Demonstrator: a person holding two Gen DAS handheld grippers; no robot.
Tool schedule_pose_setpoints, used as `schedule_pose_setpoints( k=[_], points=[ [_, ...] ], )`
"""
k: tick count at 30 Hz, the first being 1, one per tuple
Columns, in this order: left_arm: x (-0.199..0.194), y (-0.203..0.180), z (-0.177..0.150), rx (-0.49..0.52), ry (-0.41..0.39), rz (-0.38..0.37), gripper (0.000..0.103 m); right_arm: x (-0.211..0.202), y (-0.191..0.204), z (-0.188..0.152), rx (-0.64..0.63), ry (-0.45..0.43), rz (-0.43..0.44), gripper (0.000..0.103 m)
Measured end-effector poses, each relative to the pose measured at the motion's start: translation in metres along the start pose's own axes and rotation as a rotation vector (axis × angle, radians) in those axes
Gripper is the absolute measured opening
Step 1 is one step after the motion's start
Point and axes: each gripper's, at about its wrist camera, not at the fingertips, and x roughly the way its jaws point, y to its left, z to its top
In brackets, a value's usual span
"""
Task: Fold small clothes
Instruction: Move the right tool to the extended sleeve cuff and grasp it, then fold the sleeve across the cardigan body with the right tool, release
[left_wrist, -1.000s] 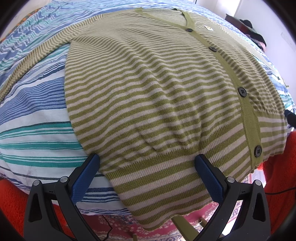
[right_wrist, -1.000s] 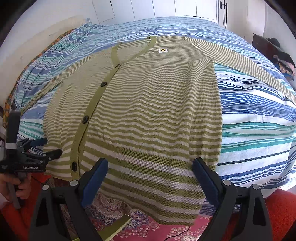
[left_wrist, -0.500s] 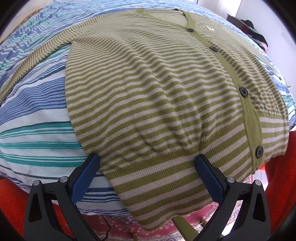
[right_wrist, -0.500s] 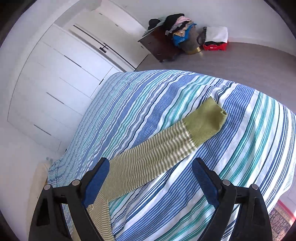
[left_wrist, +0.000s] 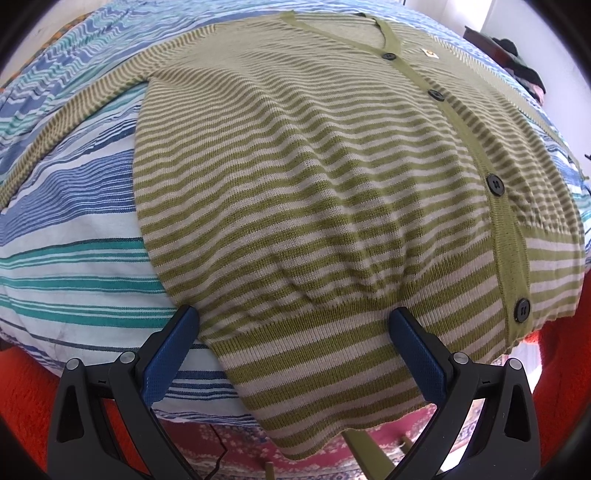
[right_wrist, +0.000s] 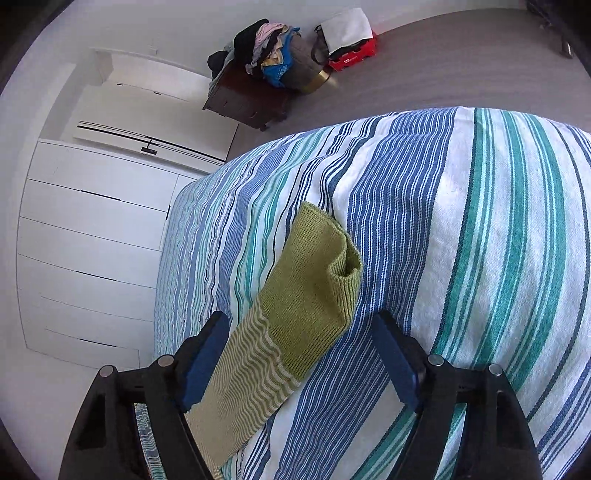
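The left gripper (left_wrist: 295, 339) stands spread wide at the bottom of its frame, the hem of the striped cardigan (left_wrist: 314, 192) lying between its blue pads, gripped by neither. The cardigan fills the centre and right of that frame, spread flat on the striped bedspread (left_wrist: 66, 229). The right gripper (right_wrist: 301, 354) is likewise released, straddling the sleeve cuff (right_wrist: 314, 291) low in its frame. Beyond the bed, white wardrobe doors (right_wrist: 92, 229) fill the left, and a dark cabinet (right_wrist: 247, 99) piled with clothes (right_wrist: 273, 51) sits at the top on grey floor
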Motion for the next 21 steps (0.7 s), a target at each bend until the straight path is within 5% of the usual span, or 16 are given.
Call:
schedule_pose_setpoints(
  k=[4, 6, 7, 8, 13, 21],
  points=[
    [0.001, 0.000, 0.000, -0.001, 0.000, 0.002, 0.103, 0.012, 0.008, 0.013, -0.077, -0.005, -0.051, 0.066],
    [0.001, 0.001, -0.001, -0.001, 0.000, 0.003, 0.103, 0.015, 0.006, 0.014, -0.108, -0.004, -0.094, 0.048],
    [0.001, 0.001, 0.000, -0.001, 0.001, 0.003, 0.103, 0.015, 0.006, 0.016, -0.114, -0.007, -0.121, 0.019],
    [0.001, 0.002, 0.000, -0.001, 0.002, 0.001, 0.103, 0.013, 0.004, 0.018, -0.118, -0.012, -0.151, 0.005],
    [-0.011, 0.011, 0.006, -0.048, -0.029, -0.016, 0.103, -0.016, 0.037, 0.019, -0.223, -0.038, -0.073, 0.005],
    [-0.024, 0.068, 0.017, -0.213, -0.125, -0.031, 0.101, -0.067, 0.224, -0.079, -0.579, 0.087, 0.209, 0.005]
  ],
)
